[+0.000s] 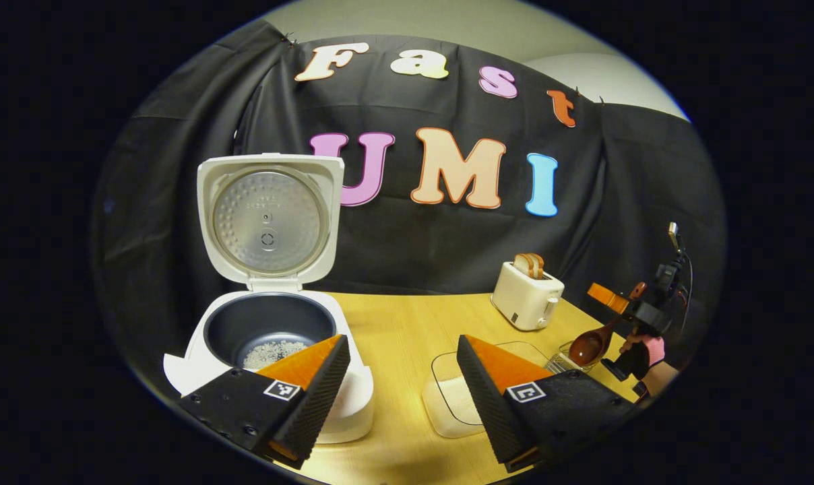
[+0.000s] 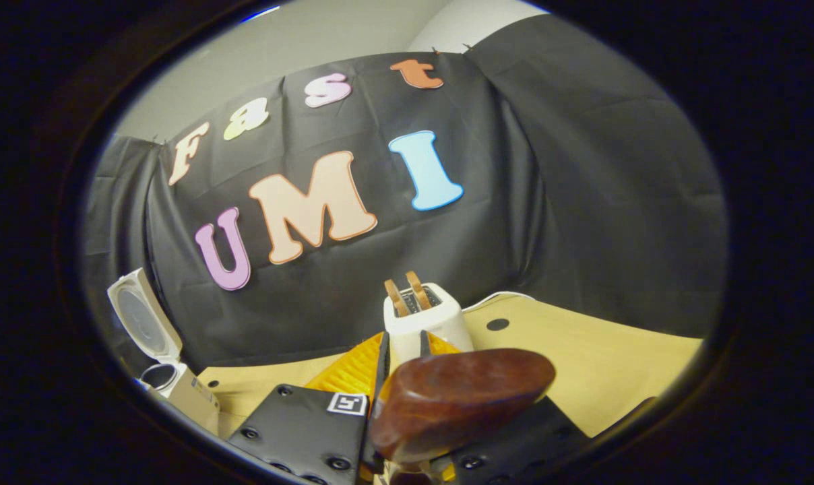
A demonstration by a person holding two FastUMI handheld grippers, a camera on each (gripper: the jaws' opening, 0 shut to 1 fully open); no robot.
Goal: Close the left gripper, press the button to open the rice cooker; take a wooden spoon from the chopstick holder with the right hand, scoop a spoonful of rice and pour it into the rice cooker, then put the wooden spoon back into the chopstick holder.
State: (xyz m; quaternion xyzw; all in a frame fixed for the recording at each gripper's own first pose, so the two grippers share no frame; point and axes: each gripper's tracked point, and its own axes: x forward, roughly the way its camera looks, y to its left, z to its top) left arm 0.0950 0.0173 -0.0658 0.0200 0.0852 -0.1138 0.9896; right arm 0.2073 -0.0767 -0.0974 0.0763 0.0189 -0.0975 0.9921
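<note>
Left gripper view: the left gripper [image 1: 401,384] sits at six o'clock, its fingers spread wide with nothing between them. Just beyond the left finger, at eight o'clock, stands the white rice cooker [image 1: 272,350], its lid [image 1: 270,219] raised upright and a thin layer of rice [image 1: 272,351] lying in the dark inner pot. Beyond the right finger a clear container of rice [image 1: 451,397] rests on the wooden table [image 1: 407,323]. At four o'clock, farther off, a gloved hand [image 1: 643,353] holds the right gripper [image 1: 619,303], which carries the wooden spoon [image 1: 590,345] above a clear chopstick holder [image 1: 569,357]. A white toaster [image 1: 527,302] with bread stands near the back.

Right gripper view: at six o'clock the fingers are closed narrowly on the spoon's handle, the brown bowl close to the lens. The toaster lies beyond, the open rice cooker at eight o'clock.
</note>
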